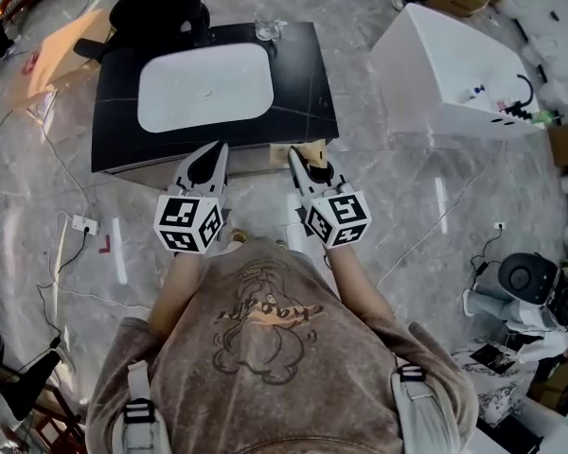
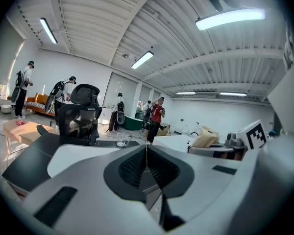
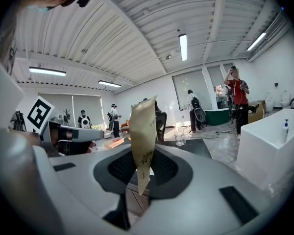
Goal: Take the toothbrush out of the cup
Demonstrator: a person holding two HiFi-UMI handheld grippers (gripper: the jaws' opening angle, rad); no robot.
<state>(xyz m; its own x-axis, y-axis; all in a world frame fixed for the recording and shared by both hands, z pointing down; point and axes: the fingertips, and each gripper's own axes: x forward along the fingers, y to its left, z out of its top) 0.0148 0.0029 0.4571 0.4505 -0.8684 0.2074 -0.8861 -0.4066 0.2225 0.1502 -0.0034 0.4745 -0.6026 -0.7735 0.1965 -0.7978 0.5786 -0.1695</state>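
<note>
Shoulders in a brown printed shirt (image 1: 265, 348) fill the bottom of the head view. Just above them, the left gripper (image 1: 216, 151) has its fingers (image 2: 132, 168) pressed together with nothing between them. The right gripper (image 1: 295, 155) has its fingers narrow, clamped on a tan slip of paper (image 3: 143, 131) that stands upright. Both hover at the near edge of the black desk (image 1: 303, 83) with its white basin (image 1: 204, 88). The glass cup (image 1: 270, 28) stands at the desk's far edge, in the upper middle of the frame, well apart from both. Whether it holds the toothbrush is too small to tell.

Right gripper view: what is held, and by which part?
A tan paper piece, pinched near its lower end between the fingers of the right gripper.
</note>
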